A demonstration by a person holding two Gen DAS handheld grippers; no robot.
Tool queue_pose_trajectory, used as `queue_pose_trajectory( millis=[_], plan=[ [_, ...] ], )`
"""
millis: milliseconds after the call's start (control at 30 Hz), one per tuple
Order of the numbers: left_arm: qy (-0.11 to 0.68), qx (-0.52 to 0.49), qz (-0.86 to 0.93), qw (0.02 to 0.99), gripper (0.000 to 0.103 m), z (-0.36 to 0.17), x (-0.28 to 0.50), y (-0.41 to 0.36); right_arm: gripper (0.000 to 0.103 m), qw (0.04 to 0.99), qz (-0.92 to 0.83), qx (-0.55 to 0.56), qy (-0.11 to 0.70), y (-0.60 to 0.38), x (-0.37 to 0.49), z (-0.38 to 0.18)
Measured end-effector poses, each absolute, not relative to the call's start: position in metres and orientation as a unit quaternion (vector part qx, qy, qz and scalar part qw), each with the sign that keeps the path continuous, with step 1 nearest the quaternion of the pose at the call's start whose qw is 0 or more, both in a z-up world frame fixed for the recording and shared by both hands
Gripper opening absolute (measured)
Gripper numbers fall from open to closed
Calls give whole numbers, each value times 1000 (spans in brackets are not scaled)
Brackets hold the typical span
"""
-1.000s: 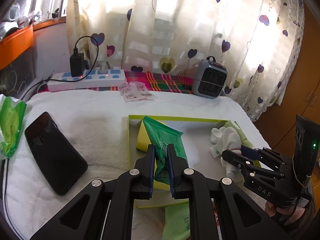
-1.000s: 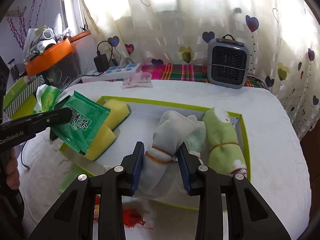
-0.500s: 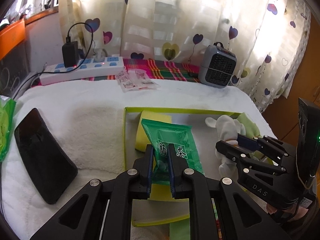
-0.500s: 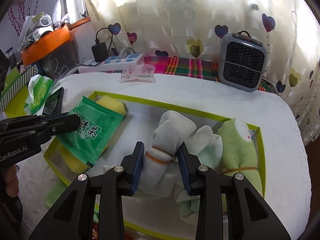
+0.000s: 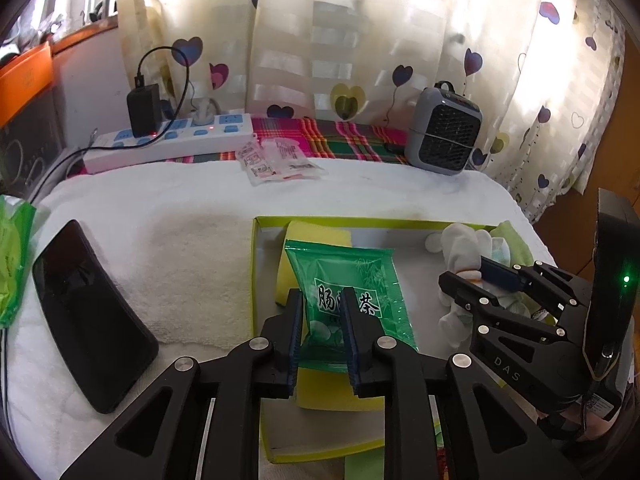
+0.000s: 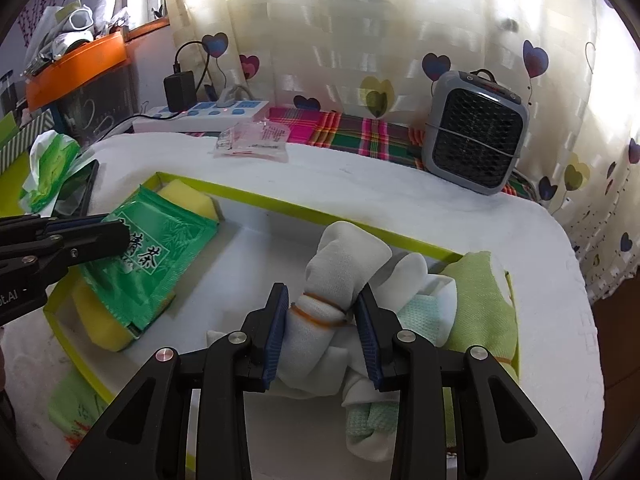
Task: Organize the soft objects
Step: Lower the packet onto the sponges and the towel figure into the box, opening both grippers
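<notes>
My left gripper (image 5: pixel 322 300) is shut on a green tea packet (image 5: pixel 352 280), which lies flat over yellow sponges (image 5: pixel 318 236) at the left end of a green-rimmed tray (image 5: pixel 254 280). My right gripper (image 6: pixel 323 294) is shut on a white rolled cloth (image 6: pixel 340 276) bound with an orange rubber band, inside the same tray (image 6: pixel 320 212). Beside it lie another white and mint cloth roll (image 6: pixel 416 304) and a green rolled towel (image 6: pixel 480 304). The packet (image 6: pixel 156 256) and the left gripper's fingers (image 6: pixel 80 232) also show in the right wrist view.
A black phone (image 5: pixel 88 312) lies left of the tray on the white towel. A green tissue pack (image 5: pixel 14 256) is at the far left. A power strip (image 5: pixel 172 140), clear sachets (image 5: pixel 276 160) and a small grey heater (image 5: pixel 444 128) stand at the back. A light green packet (image 6: pixel 76 412) lies before the tray.
My left gripper has lowered the tea packet from upright to flat on the yellow sponges. My right gripper has moved the white rolled cloth further into the tray, toward the other rolls.
</notes>
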State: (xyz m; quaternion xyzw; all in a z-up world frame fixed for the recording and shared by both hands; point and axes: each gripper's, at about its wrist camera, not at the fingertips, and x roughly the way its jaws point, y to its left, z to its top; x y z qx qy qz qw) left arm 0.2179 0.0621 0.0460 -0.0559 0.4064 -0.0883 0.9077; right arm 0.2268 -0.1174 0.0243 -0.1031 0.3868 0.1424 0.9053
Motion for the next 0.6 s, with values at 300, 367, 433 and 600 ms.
queue_pose_trajectory(
  millis=[300,367,433,600],
  plan=[
    [409,-45,-79,908,31,44,218,60,35,907,131,-112,384,-119,228,23],
    [408,-43,-76,909,32,43,217,60,36,908,129,-113,383,-119,227,22],
    [409,-45,-76,908,35,43,218,61,36,907,131,-110,384,-119,227,22],
    [409,-44,-75,908,39,43,216,61,38,909,132,-103,382,-120,226,23]
  ],
)
